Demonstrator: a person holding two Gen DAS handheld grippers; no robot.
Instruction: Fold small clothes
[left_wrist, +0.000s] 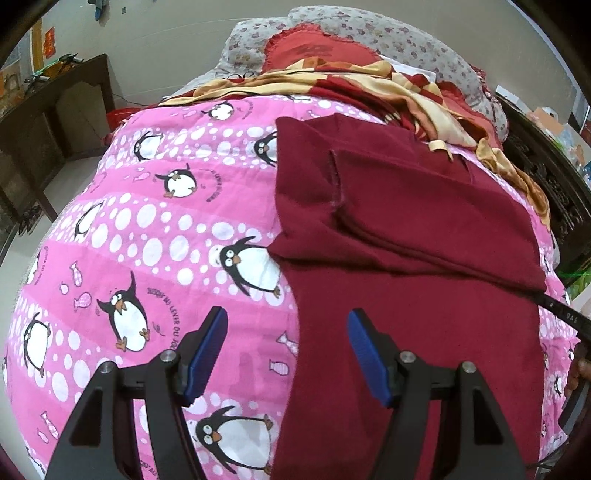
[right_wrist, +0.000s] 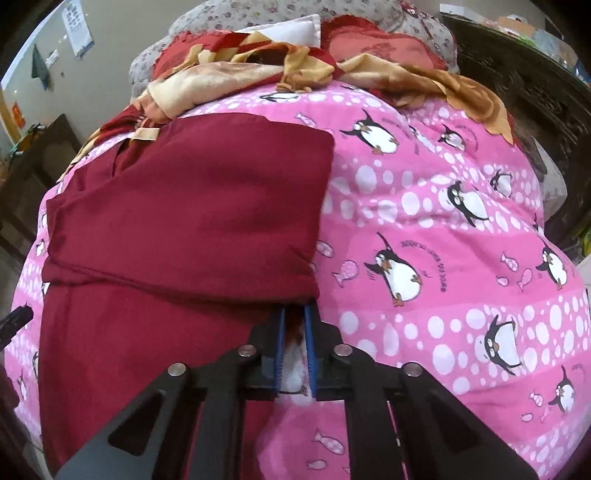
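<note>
The maroon garment (right_wrist: 177, 206) lay part-folded on the penguin quilt (right_wrist: 443, 240), soft and limp. The right hand-held gripper (right_wrist: 294, 314) pinched its near folded corner; the left hand-held gripper (left_wrist: 286, 326) hung spread, empty.

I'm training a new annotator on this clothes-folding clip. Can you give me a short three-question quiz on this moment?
1. True or false: the left gripper is clamped on the dark red garment.
2. Which gripper has its jaws nearly together at the garment's edge? A) left B) right
3. What is printed on the pink quilt under the garment?

Key
1. False: its jaws stand wide apart with nothing between them.
2. B: the right one, at the folded corner on the garment's right edge.
3. Penguins, with white dots and small fish.
</note>
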